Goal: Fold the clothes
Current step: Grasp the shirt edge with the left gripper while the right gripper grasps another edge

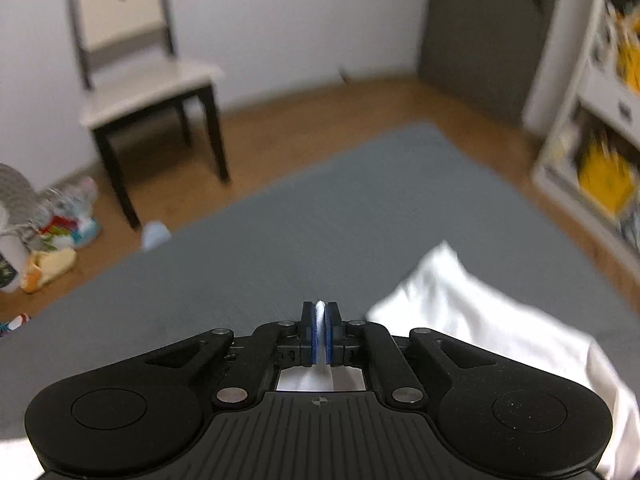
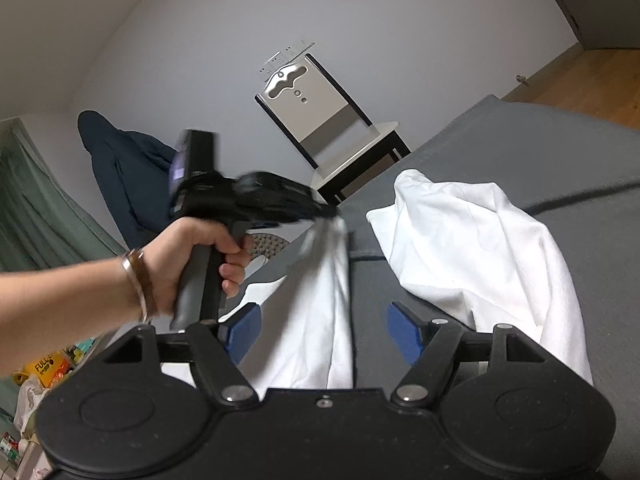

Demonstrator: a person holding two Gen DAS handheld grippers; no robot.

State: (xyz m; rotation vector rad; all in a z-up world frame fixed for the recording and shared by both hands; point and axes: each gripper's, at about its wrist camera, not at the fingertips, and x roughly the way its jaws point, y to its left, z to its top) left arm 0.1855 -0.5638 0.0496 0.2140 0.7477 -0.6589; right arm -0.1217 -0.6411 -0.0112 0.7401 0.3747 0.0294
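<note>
A white garment (image 2: pixel 480 240) lies crumpled on the grey bed (image 2: pixel 540 152). In the left wrist view the same white garment (image 1: pixel 472 312) spreads to the right over the grey bed (image 1: pixel 280 240). My left gripper (image 1: pixel 319 312) is shut on an edge of the cloth, a thin white strip pinched between its blue pads. In the right wrist view a hand (image 2: pixel 192 256) holds that left gripper (image 2: pixel 334 213), lifting a stretched white strip (image 2: pixel 316 304) off the bed. My right gripper (image 2: pixel 324 336) stands open, the lifted strip passing between its blue fingers (image 2: pixel 404 332).
A chair (image 1: pixel 152 92) with a pale seat stands on the wooden floor beyond the bed. Toys and clutter (image 1: pixel 52 232) lie at the left on the floor. A white shelf (image 1: pixel 592 120) with yellow items stands at the right. Dark clothing (image 2: pixel 120 176) hangs by the wall.
</note>
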